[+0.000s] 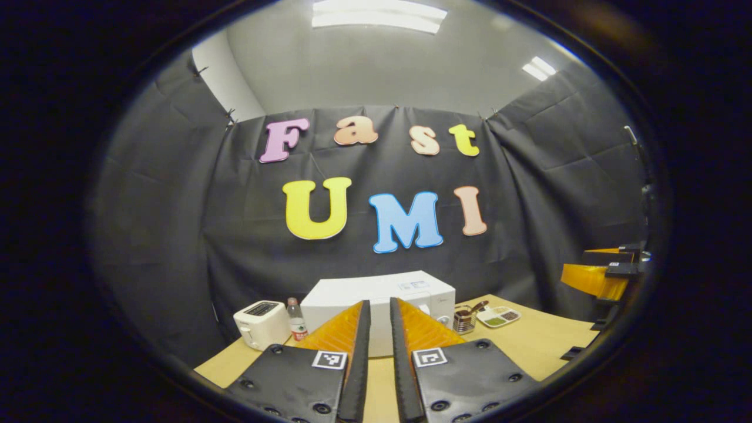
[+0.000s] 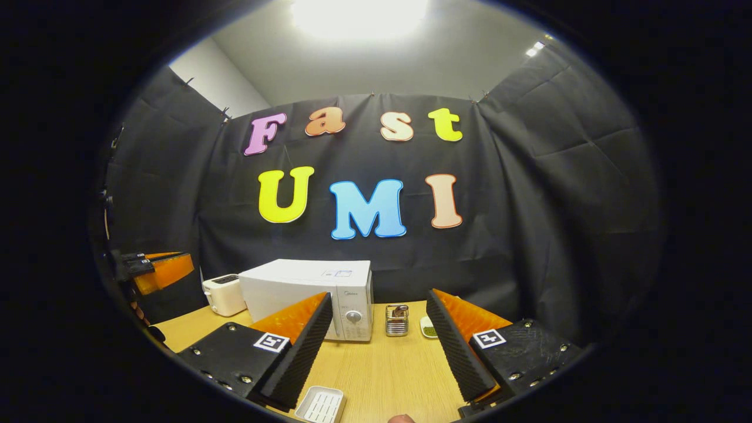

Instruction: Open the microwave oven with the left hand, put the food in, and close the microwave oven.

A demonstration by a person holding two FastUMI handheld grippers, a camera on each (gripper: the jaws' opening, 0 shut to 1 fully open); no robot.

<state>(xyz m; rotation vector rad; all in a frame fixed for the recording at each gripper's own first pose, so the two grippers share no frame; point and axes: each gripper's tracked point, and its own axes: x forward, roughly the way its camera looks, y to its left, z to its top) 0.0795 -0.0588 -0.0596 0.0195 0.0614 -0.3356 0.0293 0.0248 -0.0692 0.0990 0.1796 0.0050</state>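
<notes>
The microwave oven point(image 1: 382, 299) is a white box with a flat top, standing on the wooden table point(image 1: 529, 346) against the black cloth wall. Its door is closed. In the right gripper view the microwave oven point(image 2: 311, 294) shows its control strip on the right end of the front, with a round knob point(image 2: 353, 316) low on that strip.

Just left of the microwave stands a small plastic bottle point(image 1: 297, 320) with a red label, and left of that a white toaster point(image 1: 261, 323). To the right of the microwave sits a small metal rack point(image 1: 464, 320), and beyond it a white divided dish point(image 1: 498, 317) holding green and brown food. Well in front of the microwave, at the near edge of the table, lies a white ribbed tray point(image 2: 320, 405).

The left gripper point(image 1: 379, 311) is held in front of the microwave, above the table, its fingers nearly pressed together with a narrow gap and nothing between them. The right gripper point(image 2: 379, 314) is held in front of the microwave's right end with its fingers spread wide and empty.
</notes>
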